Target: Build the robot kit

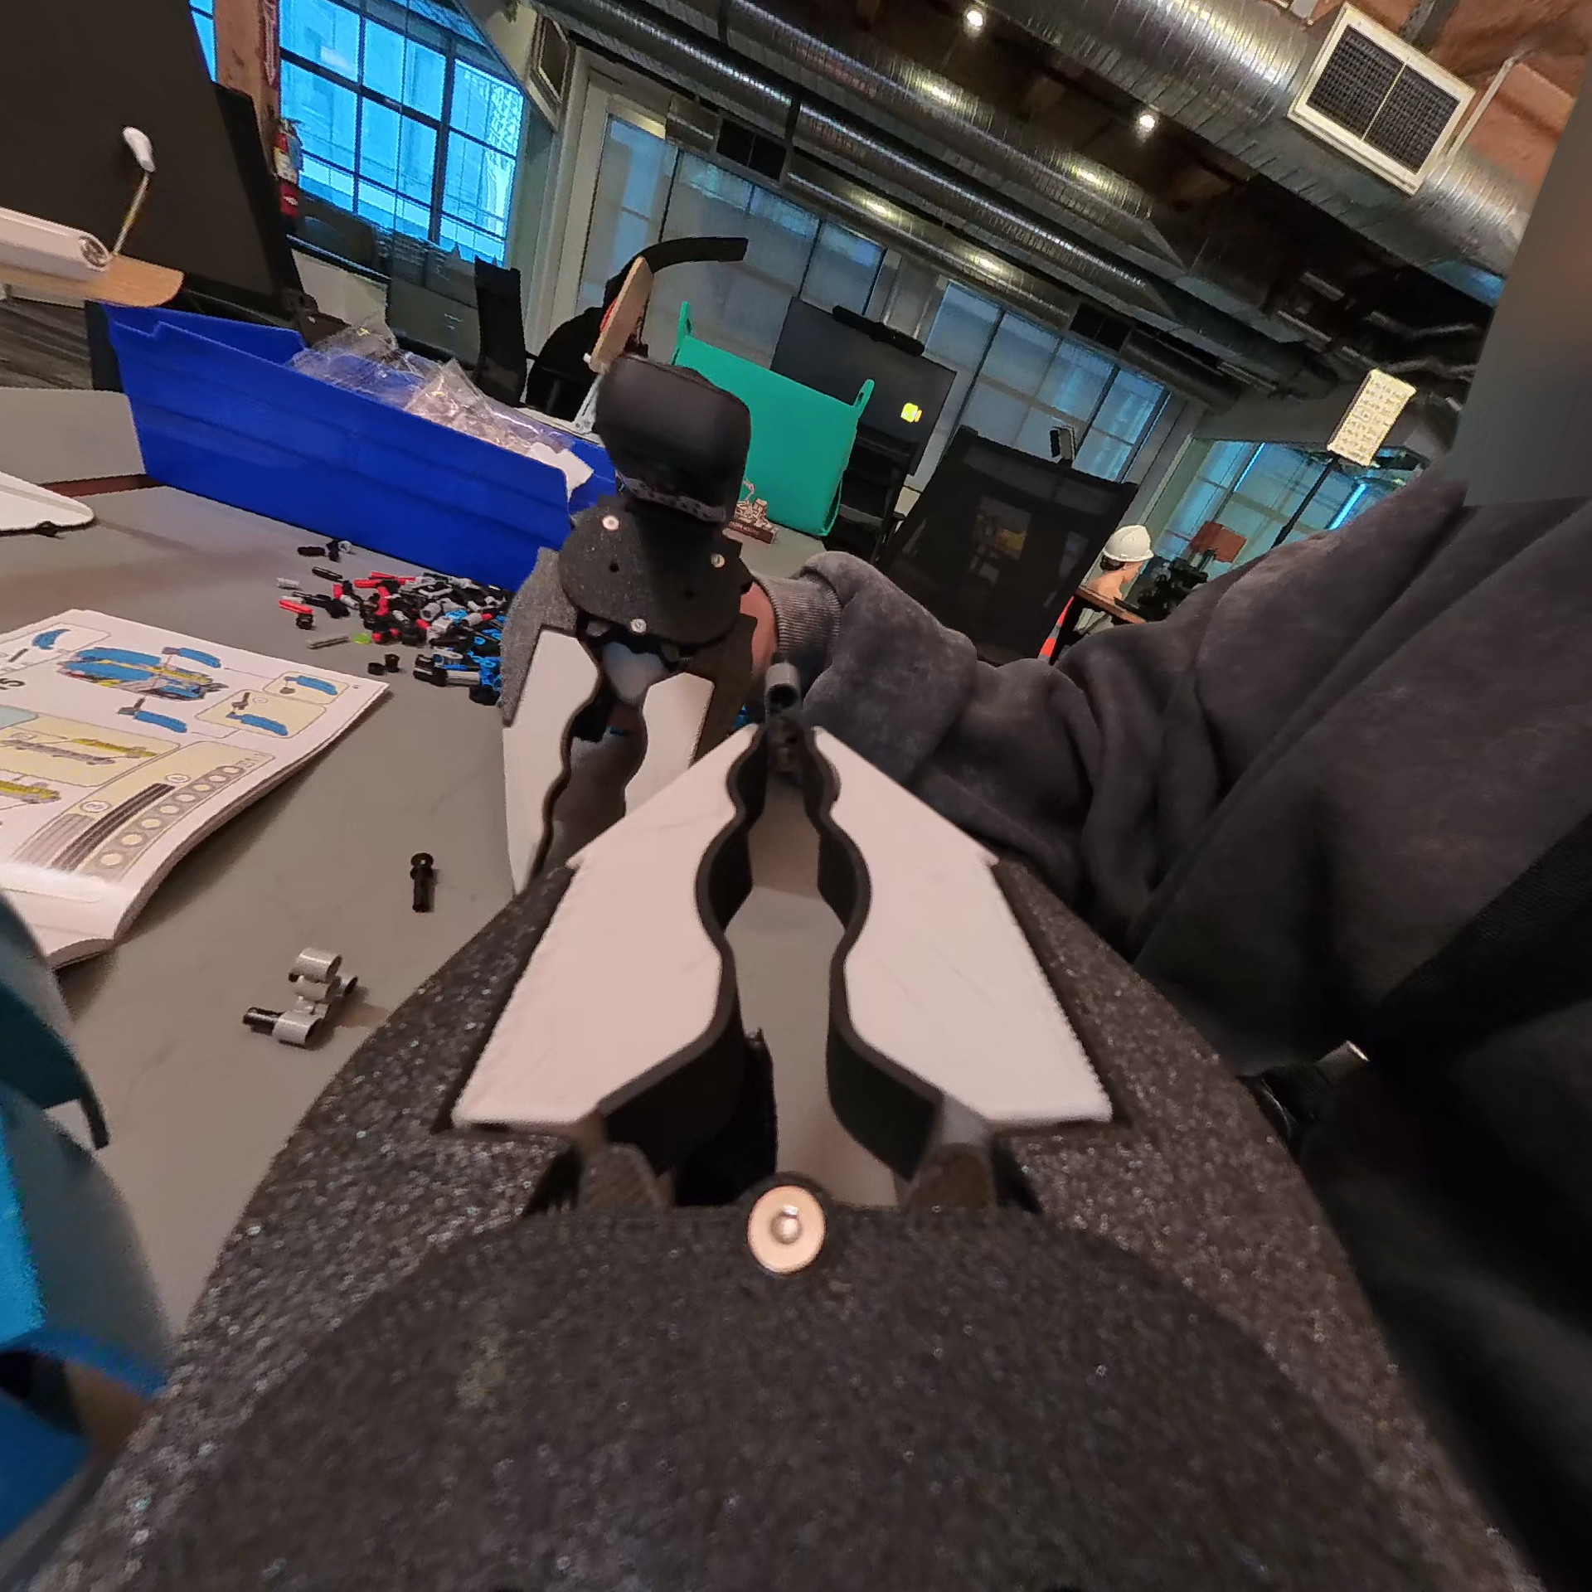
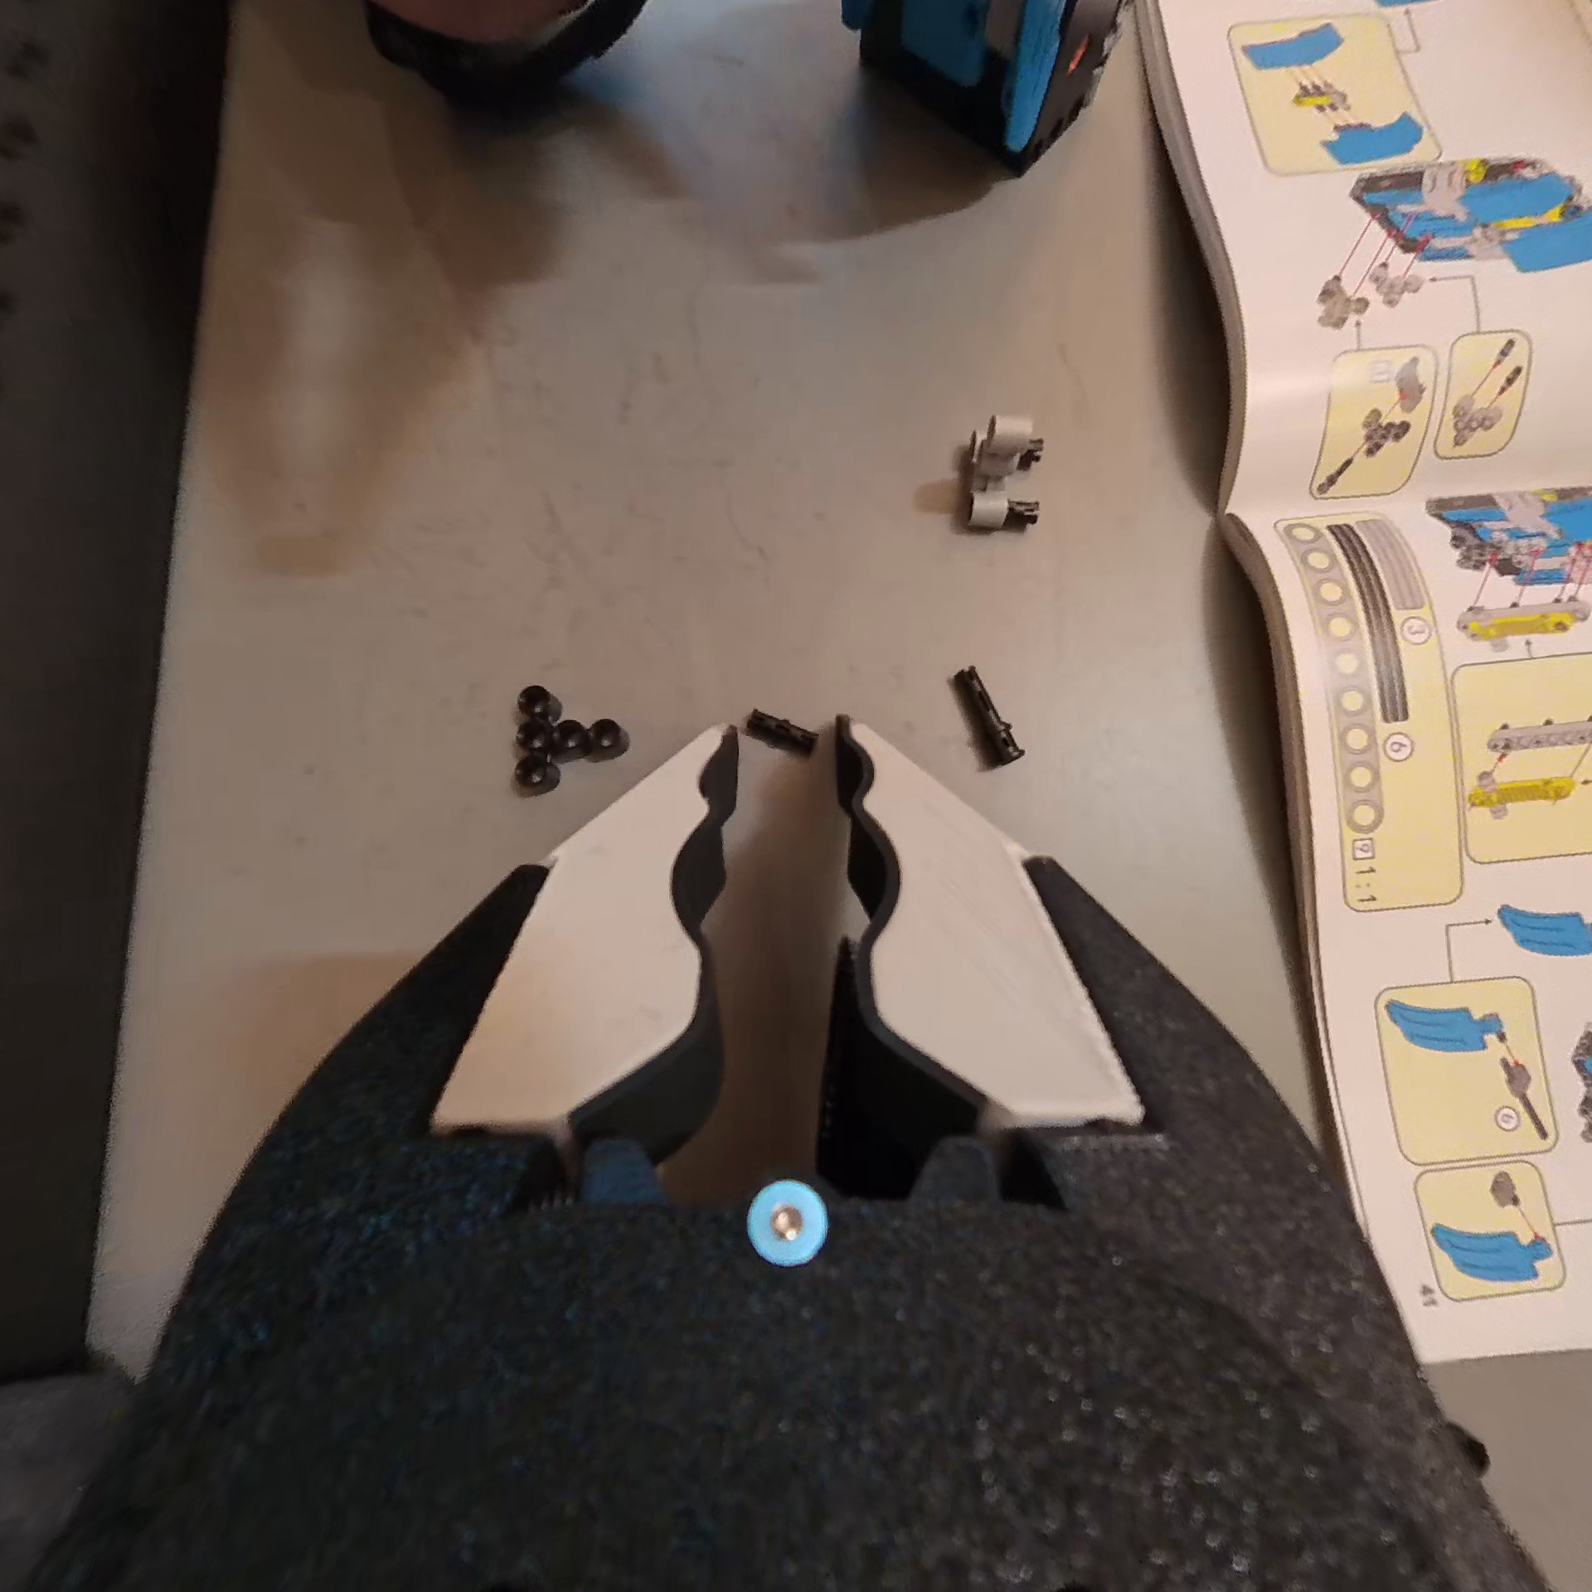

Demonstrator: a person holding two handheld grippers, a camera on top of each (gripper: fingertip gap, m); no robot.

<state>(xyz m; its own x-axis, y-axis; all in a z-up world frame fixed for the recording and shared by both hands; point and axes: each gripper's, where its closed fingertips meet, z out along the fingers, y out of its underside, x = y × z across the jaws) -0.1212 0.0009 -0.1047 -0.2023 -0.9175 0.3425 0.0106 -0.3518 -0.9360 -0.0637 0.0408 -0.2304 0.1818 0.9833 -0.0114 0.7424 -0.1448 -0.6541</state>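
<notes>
Blue bin (image 1: 345,448) (bagged parts), booklet (image 1: 146,749)

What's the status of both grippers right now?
Left gripper shut on small dark part, raised. Right gripper open, black pin between jaws on table. Second pin beside.

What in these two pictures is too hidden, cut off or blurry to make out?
- Left wrist view: small dark part at the left gripper tips; fingers hide most of it.
- Right wrist view: blue model cut off by the top edge.
- Left wrist view: blue shape blurred at the left edge.
</notes>
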